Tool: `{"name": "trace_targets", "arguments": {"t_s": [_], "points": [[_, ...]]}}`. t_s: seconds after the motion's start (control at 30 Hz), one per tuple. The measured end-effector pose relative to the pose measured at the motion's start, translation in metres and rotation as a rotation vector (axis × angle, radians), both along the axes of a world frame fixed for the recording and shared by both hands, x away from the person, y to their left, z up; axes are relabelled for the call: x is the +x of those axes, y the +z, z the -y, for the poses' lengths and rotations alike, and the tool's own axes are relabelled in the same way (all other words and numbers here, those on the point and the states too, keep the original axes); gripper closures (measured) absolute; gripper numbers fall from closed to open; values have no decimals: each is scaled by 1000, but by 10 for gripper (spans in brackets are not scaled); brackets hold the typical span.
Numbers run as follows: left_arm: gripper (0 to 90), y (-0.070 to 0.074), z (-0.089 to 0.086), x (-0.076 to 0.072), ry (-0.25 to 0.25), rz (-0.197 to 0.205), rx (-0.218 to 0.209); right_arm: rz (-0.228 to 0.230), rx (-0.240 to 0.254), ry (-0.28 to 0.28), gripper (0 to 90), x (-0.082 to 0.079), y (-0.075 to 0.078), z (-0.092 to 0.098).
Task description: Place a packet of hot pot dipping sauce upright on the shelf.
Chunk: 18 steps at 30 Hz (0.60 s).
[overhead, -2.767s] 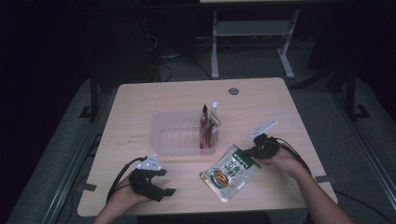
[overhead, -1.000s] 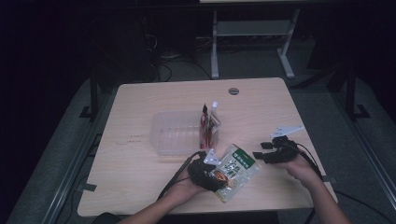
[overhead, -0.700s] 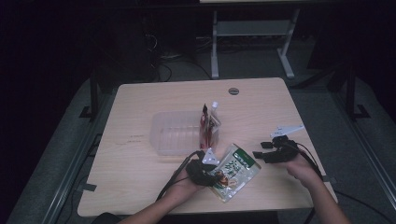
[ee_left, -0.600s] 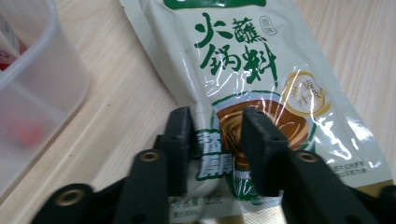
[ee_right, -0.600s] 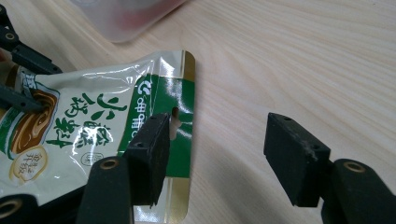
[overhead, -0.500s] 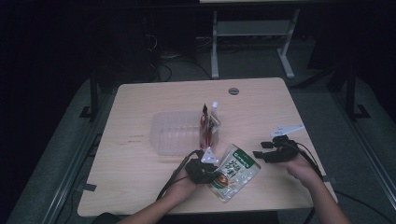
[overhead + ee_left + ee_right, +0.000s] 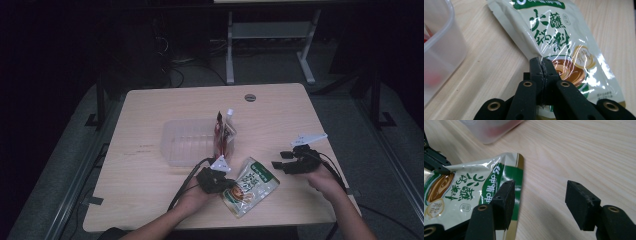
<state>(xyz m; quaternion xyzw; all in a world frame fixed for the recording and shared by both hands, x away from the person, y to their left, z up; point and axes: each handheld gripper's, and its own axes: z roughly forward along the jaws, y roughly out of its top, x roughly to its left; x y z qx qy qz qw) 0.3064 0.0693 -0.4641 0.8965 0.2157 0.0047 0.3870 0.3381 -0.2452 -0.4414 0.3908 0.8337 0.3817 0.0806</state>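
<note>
Bench (image 7: 165,200) — light wood. Clear plastic tub (image 7: 187,141) — set mid-bench, red packets held inside. Green sauce pouch (image 7: 250,186) — laid flat before the tub. Left claw (image 7: 541,65) — just closed, clamped on the pouch's edge. Right claw (image 7: 540,200) — jaws parted, nothing held, beside the pouch.

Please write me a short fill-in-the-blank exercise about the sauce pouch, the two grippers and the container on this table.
1. The left gripper has just closed its jaws on the edge of the green-and-white ____.
2. The right gripper has its jaws ____, with nothing between them.
3. The clear plastic container holds a red spouted pouch that stands ____.
4. The sauce pouch lies on the wooden ____.

Missing words: sauce pouch; open; upright; table
</note>
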Motion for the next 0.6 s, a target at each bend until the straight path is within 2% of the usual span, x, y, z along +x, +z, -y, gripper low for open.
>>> {"name": "trace_targets", "arguments": {"t_s": [0.13,0.37,0.5,0.6], "points": [[900,2,-2,1,-14,-19,-31,3,10,-3,401,0,1,2],[900,14,-5,-2,-55,-10,-61,7,45,0,395,-1,4,6],[900,22,-10,-2,-76,9,-86,-3,125,29,377,-3,8,11],[900,28,-14,-4,-80,24,-92,-9,177,85,369,-4,10,12]]}}
